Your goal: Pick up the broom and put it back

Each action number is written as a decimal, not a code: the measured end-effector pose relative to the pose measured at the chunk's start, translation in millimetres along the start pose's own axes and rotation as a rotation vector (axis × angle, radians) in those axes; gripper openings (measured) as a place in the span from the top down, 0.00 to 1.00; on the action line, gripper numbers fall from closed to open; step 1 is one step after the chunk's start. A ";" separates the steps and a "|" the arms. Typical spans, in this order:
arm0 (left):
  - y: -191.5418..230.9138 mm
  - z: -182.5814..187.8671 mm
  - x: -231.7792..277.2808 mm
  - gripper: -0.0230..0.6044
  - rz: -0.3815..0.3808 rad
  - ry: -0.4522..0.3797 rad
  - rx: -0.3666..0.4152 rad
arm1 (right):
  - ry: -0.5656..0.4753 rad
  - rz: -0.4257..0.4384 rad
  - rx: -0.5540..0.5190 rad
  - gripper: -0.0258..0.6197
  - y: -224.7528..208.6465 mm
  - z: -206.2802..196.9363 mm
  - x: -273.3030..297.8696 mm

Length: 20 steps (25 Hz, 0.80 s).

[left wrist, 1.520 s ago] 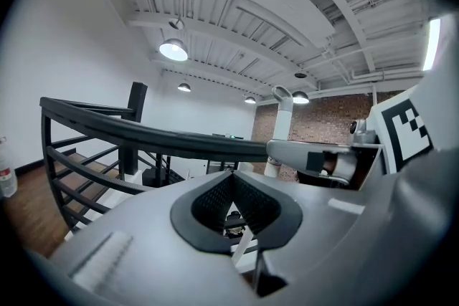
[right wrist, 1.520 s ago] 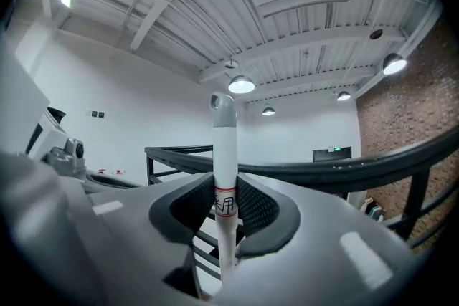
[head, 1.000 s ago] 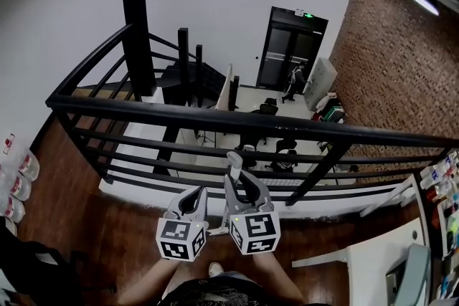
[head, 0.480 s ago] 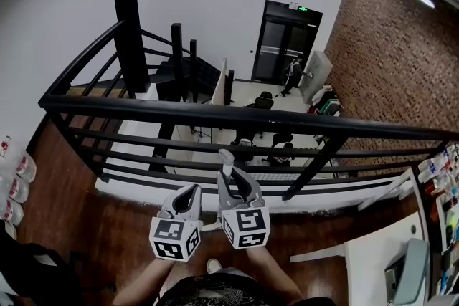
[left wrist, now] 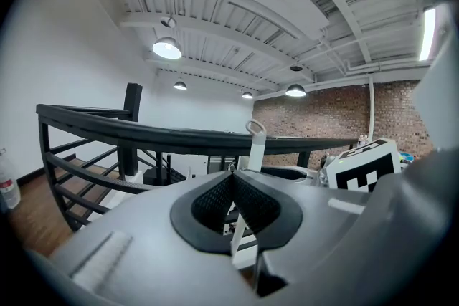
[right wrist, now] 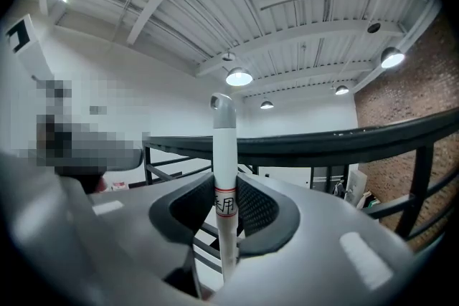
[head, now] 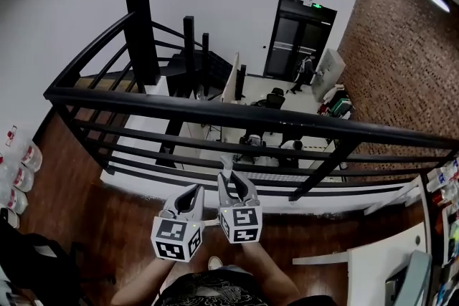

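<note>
The broom shows only as a white handle with a grey hanging loop at its top point(right wrist: 224, 147). It stands upright between the pads of my right gripper point(right wrist: 224, 206), which is shut on it just below a red-lined label. In the head view the handle's tip point(head: 227, 166) rises above the right gripper point(head: 233, 184), close to the railing. The broom's head is hidden. My left gripper point(head: 190, 197) sits just left of the right one, its pads meeting with nothing between them. From the left gripper point(left wrist: 233, 174) view the handle point(left wrist: 255, 147) stands beyond the jaws.
A black metal railing point(head: 215, 111) runs across right in front of both grippers, with a drop to a lower floor of desks and chairs behind it. Dark wooden floor point(head: 107, 226) lies underfoot. Bottles point(head: 18, 168) stand at the left, a white table point(head: 373, 261) at the right.
My right gripper has sunk with the broom handle, so the handle's tip sits lower against the railing bars. The left gripper has stayed about where it was.
</note>
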State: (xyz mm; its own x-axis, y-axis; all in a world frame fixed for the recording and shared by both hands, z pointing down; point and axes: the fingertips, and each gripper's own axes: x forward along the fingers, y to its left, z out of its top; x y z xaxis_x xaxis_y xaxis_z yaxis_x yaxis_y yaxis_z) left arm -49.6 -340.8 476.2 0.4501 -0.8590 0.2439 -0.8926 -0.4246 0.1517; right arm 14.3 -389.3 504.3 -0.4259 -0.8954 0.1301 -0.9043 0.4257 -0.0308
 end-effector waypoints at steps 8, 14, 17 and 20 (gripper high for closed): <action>9.7 -7.2 5.0 0.96 0.047 0.019 0.000 | 0.059 0.032 0.006 0.82 -2.1 -37.0 29.0; 14.9 -15.5 4.8 0.96 0.068 0.045 -0.017 | 0.114 0.032 0.010 0.82 -6.6 -62.7 45.3; 17.9 -16.5 8.1 0.96 0.073 0.055 -0.015 | 0.144 0.029 0.011 0.82 -10.1 -75.2 55.9; 18.9 -21.8 15.6 0.96 0.069 0.071 -0.022 | 0.165 0.016 0.024 0.82 -14.6 -83.1 63.6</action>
State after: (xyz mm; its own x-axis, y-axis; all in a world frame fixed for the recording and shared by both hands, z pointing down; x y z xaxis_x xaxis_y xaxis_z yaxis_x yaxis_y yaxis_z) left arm -58.8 -356.0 503.7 0.3888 -0.8634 0.3215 -0.9212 -0.3580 0.1526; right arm 2.7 -441.7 595.3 -0.4318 -0.8541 0.2899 -0.8987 0.4349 -0.0573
